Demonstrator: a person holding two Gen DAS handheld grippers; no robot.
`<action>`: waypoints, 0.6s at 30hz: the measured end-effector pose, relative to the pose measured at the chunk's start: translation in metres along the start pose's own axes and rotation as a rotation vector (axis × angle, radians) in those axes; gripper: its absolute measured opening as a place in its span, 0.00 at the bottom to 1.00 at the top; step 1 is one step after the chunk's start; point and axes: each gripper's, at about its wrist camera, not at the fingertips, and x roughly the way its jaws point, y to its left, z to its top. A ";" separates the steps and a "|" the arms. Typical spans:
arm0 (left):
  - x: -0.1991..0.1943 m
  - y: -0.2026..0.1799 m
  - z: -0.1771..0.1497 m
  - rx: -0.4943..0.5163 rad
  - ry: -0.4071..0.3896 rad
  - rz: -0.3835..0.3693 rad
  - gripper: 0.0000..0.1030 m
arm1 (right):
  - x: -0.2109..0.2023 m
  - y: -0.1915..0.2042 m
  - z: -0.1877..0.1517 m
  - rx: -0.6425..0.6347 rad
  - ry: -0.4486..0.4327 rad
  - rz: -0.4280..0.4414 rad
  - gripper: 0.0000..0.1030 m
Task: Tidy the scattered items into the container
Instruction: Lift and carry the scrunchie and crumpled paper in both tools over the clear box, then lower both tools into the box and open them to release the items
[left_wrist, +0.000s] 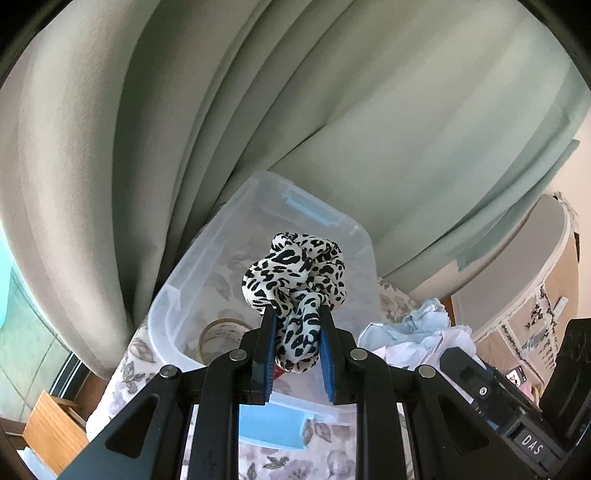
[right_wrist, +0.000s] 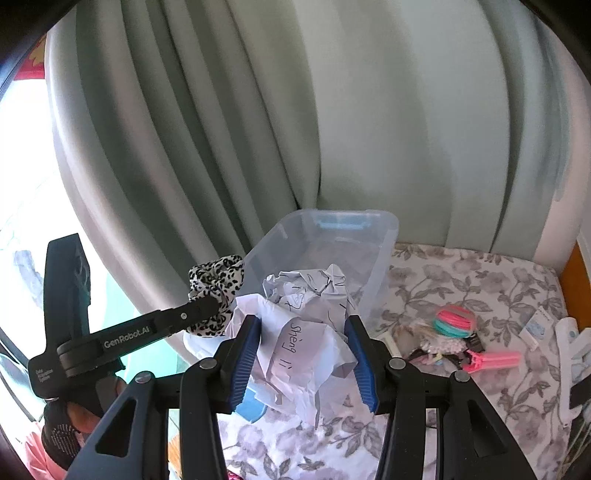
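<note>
The clear plastic container (left_wrist: 192, 273) sits at the centre of both wrist views on a floral-print tablecloth (right_wrist: 461, 273), its far end against pale green curtains (left_wrist: 332, 92) that fill the upper half of each frame. A roll of tape (left_wrist: 221, 334) lies inside it, at its lower left corner in the left wrist view. A blue latch (right_wrist: 341, 222) shows on its far rim.

The left gripper (left_wrist: 297, 314) is nearly closed, its 2 blue-padded jaws pinching a black-and-white leopard-print scrunchie (left_wrist: 295, 273) that hangs over the open container. In the right wrist view the same gripper reaches in from the lower left, the scrunchie just outside the container's left wall.

The right gripper (right_wrist: 303, 325) stands partly open, its jaws clamped on a wad of crumpled white paper (right_wrist: 306, 314) bearing handwriting, held in front of the container's near end at centre frame.

Still on the cloth at right of the right wrist view lie a bundle of pink and teal hair ties (right_wrist: 454, 320), a pink comb (right_wrist: 493, 360) and a small tangle of other hair accessories, too small to tell apart. A gloved hand (right_wrist: 70, 424) grips the left tool at lower left.
</note>
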 end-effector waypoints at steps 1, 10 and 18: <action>-0.001 0.003 0.000 -0.004 0.002 0.002 0.21 | 0.003 0.002 -0.001 -0.004 0.007 0.002 0.50; 0.007 0.021 0.002 -0.044 0.016 0.030 0.21 | 0.024 0.014 -0.006 -0.033 0.063 0.014 0.50; 0.018 0.029 0.002 -0.056 0.030 0.041 0.21 | 0.040 0.023 -0.008 -0.056 0.111 0.022 0.54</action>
